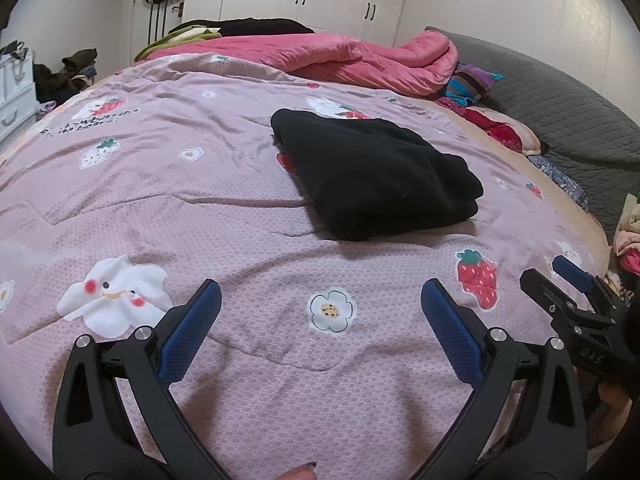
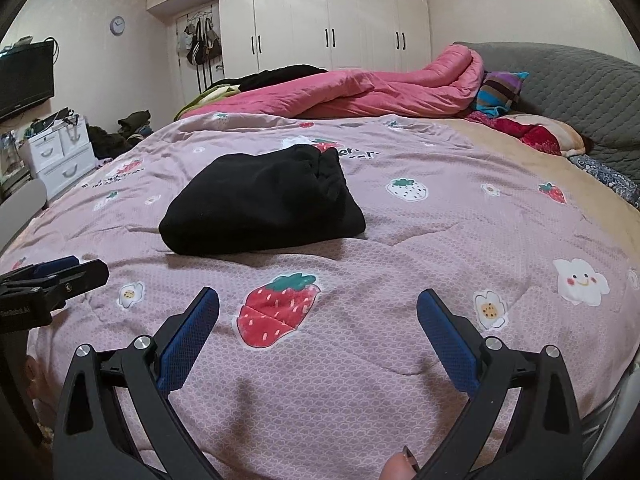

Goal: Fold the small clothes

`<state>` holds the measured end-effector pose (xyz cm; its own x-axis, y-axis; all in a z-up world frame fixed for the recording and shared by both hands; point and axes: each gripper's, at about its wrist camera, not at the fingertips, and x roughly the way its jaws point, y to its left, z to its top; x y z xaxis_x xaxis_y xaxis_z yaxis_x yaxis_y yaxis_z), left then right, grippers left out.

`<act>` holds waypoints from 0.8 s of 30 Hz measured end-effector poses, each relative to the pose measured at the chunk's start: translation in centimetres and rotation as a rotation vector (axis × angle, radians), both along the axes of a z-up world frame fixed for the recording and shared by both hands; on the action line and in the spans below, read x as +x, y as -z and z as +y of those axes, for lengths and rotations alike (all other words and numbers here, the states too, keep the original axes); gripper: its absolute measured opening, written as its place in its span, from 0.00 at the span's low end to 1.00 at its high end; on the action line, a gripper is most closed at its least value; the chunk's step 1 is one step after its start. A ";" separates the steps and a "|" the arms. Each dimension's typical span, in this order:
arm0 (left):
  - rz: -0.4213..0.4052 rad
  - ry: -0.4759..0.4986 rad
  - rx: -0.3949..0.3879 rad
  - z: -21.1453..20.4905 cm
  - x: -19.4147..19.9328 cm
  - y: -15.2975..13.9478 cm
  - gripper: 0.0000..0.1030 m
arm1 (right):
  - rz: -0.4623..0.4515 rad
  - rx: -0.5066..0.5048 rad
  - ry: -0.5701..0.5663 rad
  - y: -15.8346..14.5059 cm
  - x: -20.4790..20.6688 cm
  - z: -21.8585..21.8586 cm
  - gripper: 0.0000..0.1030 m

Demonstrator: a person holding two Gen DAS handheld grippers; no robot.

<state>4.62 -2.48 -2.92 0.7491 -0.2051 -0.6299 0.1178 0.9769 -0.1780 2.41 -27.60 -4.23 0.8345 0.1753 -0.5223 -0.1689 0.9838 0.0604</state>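
Black fleecy folded garment [image 1: 372,176] on quilted bedspread [image 1: 200,208]

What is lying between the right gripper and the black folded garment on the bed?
Only printed quilt. In the right wrist view, a red strawberry print lies on the stretch between the right gripper and the black garment; no object lies there.

One black garment [image 1: 372,176], two grippers [image 1: 320,308]
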 end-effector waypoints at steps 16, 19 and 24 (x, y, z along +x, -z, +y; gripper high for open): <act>0.008 -0.017 0.018 0.0 0.2 0.0 0.91 | 0.006 -0.016 -0.002 0.0 -0.1 0.1 0.96; 0.011 -0.017 0.018 0.1 0.2 0.0 0.91 | 0.007 -0.017 -0.001 0.0 -0.1 0.1 0.96; 0.007 -0.015 0.023 0.0 0.2 0.0 0.91 | 0.007 -0.019 -0.002 0.0 -0.1 0.2 0.96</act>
<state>4.86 -2.45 -2.92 0.7474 -0.1789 -0.6398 0.1017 0.9825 -0.1559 2.36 -27.39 -4.23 0.8306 0.1666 -0.5313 -0.1702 0.9845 0.0427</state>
